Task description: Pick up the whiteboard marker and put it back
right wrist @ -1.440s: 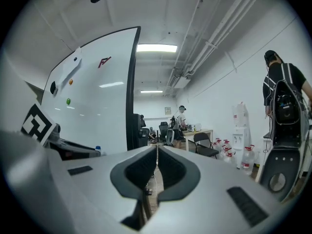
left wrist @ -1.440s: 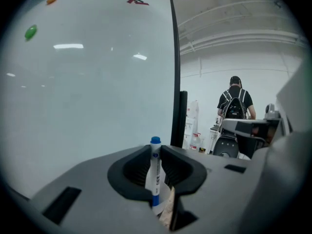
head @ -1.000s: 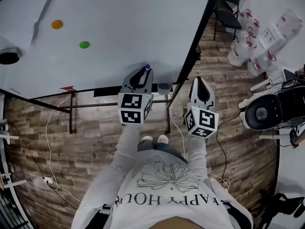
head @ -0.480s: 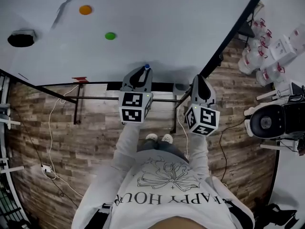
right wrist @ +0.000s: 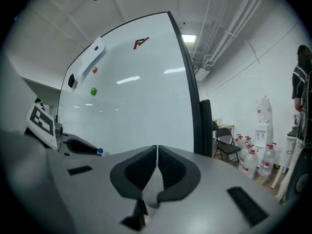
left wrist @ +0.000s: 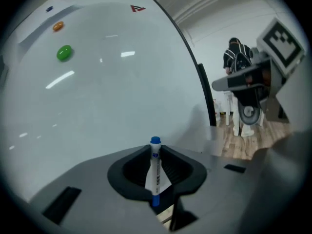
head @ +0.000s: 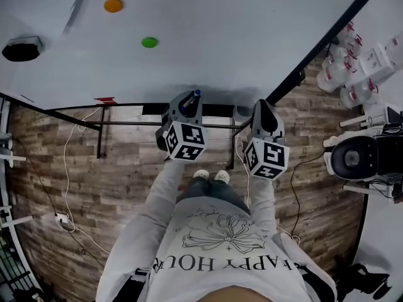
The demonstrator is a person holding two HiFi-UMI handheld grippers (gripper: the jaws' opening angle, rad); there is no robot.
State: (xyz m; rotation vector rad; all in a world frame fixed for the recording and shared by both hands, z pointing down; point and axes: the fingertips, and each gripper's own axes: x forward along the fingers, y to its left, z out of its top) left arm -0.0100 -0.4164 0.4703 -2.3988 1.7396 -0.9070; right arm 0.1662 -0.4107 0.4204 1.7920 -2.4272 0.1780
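While the left gripper (head: 187, 98) hangs in front of the whiteboard (head: 208, 36), its jaws are clamped on the marker (left wrist: 155, 172). The marker's long axis runs along the jaws. One blue end points far, toward the board, and sticks out past the jaw tips; the other blue end sits near, deep between the jaws. The far end is close to the board's lower edge; whether it touches I cannot tell. Just to the right, the right gripper (right wrist: 157, 152) is held beside it, jaws pressed together with nothing between them. A green magnet (head: 149, 42) and an orange magnet (head: 113, 5) sit on the board, far and to the left, well apart from the marker.
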